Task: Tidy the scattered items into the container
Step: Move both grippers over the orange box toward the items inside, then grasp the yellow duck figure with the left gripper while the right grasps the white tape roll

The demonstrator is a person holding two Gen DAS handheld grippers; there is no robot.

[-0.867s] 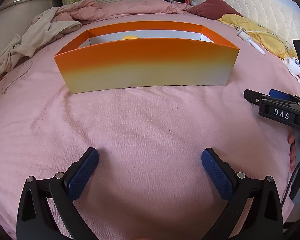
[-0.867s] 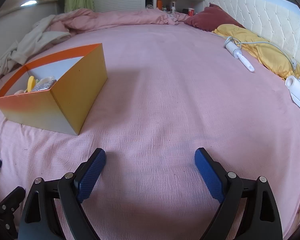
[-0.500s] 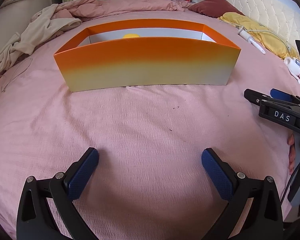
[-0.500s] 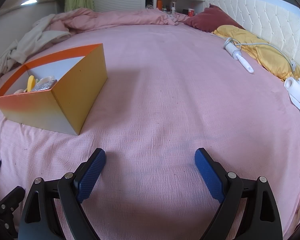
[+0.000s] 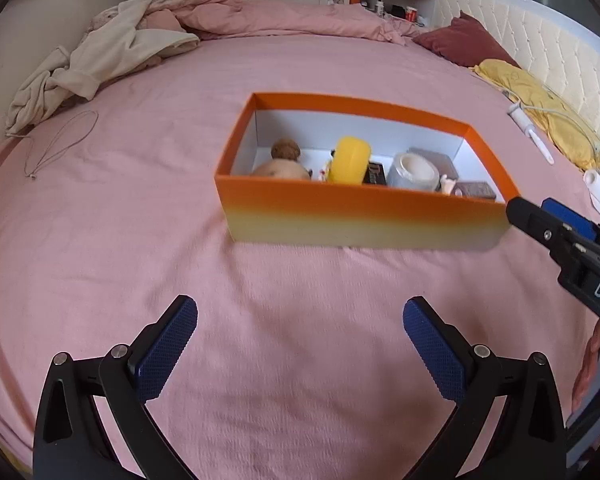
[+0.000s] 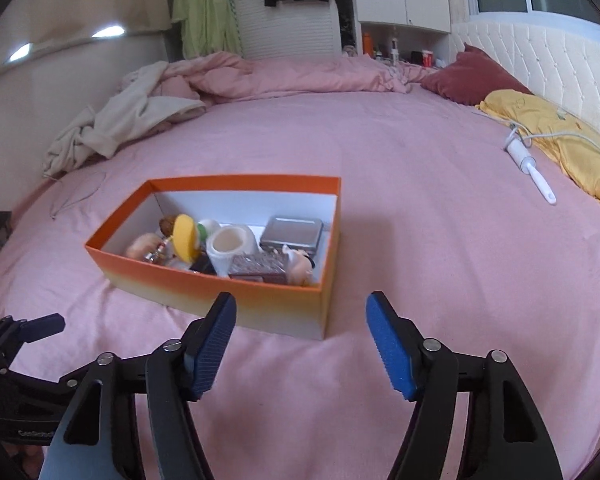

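The orange box [image 6: 236,304] is set on the pink bedsheet [image 5: 300,288] with the small items, probably all of them, gathered inside, so the left gripper [image 5: 300,340] and the right gripper [image 6: 300,340] are kept spread and empty in front of it

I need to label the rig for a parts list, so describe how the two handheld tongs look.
Left tongs: black plastic arms shaped like clamps, silver screws at the pivots, blue cross-hatched rubber pads. Right tongs: the same black frame and silver screws, with blue ribbed pads; from the left wrist view its body bears white letters "DAS".
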